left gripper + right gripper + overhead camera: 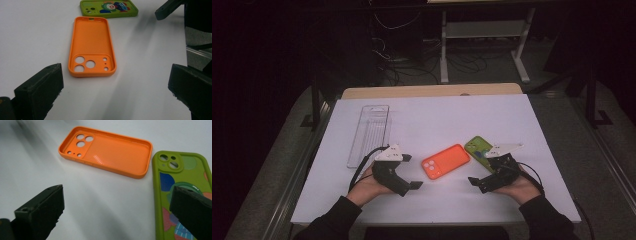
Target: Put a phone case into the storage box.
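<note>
Both tools, left and right, stand wide open, empty. The orange case lies hollow-up on the counter between them; best pinch one long rim squarely.

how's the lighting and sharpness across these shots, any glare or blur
High view: the white table is lit, the room behind is nearly black, slightly soft. Left gripper view: orange case sharp, near jaws blurred, soft shadows streak the table. Right gripper view: a small glare patch on the orange case; the green case is clear.
</note>
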The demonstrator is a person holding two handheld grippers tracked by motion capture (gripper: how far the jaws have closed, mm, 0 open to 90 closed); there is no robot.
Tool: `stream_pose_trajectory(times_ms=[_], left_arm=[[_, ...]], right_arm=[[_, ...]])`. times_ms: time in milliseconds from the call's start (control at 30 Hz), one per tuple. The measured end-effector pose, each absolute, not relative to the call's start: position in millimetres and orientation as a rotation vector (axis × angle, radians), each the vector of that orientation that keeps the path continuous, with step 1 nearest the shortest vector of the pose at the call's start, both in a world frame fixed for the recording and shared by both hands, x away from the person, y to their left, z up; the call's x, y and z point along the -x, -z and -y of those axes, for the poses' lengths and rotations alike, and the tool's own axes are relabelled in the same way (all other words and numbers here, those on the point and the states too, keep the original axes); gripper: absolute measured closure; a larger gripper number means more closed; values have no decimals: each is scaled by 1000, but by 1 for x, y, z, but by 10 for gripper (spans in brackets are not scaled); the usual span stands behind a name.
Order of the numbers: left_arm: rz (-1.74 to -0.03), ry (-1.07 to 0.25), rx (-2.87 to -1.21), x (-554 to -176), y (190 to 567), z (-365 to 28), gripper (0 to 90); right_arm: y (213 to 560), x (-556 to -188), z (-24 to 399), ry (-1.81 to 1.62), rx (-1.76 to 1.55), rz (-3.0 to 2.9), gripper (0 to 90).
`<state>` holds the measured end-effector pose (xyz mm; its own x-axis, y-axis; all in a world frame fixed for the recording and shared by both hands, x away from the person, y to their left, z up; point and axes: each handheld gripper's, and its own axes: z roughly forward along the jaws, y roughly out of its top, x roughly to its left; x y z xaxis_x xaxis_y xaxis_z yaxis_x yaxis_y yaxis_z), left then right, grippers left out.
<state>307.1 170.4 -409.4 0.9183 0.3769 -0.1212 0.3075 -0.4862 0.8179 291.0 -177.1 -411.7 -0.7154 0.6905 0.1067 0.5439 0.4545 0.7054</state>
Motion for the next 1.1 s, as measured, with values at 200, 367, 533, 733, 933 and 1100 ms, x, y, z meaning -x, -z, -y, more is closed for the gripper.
stream_pose_trajectory(times_ms=[200,367,533,733,933,1100], left_arm=[[-496,-91,-2115,-308,410,-171,0],[-493,-87,-2119,-307,410,-171,0],[-477,-95,-2129,-308,410,-171,0],[-480,-91,-2115,-309,410,-171,0],[-480,-90,-2107,-310,410,-172,0],[-496,-79,-2092,-309,410,-171,0]], right_arm=[[402,-299,180,-1099,-1069,-2503,0],[393,-308,184,-1090,-1076,-2480,0],[387,-316,188,-1095,-1091,-2464,0],[382,-325,191,-1078,-1107,-2476,0],[374,-335,194,-1066,-1114,-2467,0],[371,-346,196,-1051,-1139,-2474,0]])
